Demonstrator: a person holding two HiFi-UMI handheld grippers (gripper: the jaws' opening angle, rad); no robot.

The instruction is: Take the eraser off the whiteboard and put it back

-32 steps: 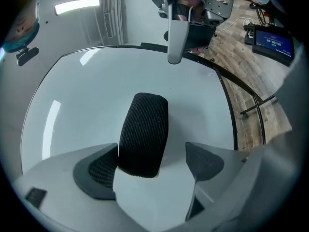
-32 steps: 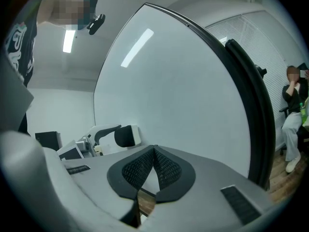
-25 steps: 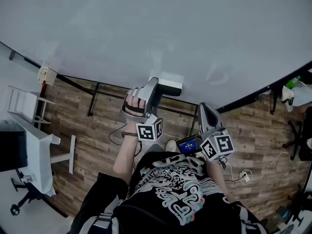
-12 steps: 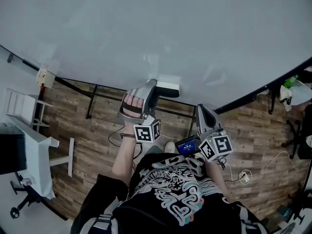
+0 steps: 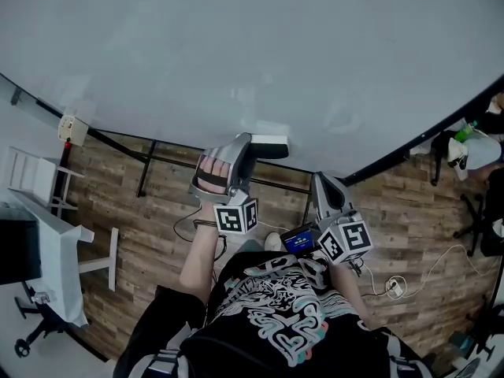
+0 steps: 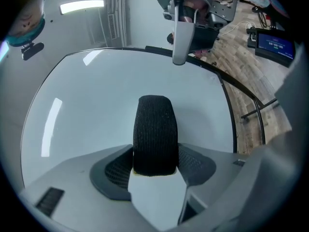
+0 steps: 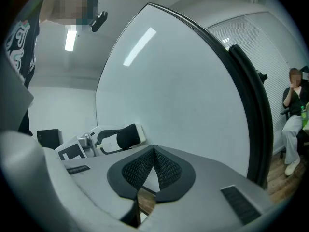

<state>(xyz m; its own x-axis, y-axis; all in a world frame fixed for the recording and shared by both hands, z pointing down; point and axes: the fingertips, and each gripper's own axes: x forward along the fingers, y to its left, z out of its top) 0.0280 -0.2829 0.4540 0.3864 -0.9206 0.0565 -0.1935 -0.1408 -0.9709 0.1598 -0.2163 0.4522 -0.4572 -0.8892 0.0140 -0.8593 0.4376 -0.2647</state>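
A coarse, matt weave is shown by the black cloth-faced oblong eraser (image 6: 154, 134); a smooth, glossy sheen is borne by the large white whiteboard (image 6: 96, 105); grained wood is seen in the brown plank floor (image 5: 142, 235).

Wood-plank floor (image 5: 142, 211) fills the lower half of the head view. White desk-like unit (image 5: 59, 239) at the far left edge, black wheeled chair base (image 5: 35, 329) in the lower left corner. Small beige box (image 5: 72, 128) at mid left. Device with a lit blue screen (image 5: 299, 239) lower centre. White plug (image 5: 396, 287) with its cable on the floor, lower right. Right gripper view: seated person (image 7: 294, 124) at the right edge, window blinds (image 7: 256, 30) upper right. Left gripper view: ceiling strip light (image 6: 81, 6) top left.
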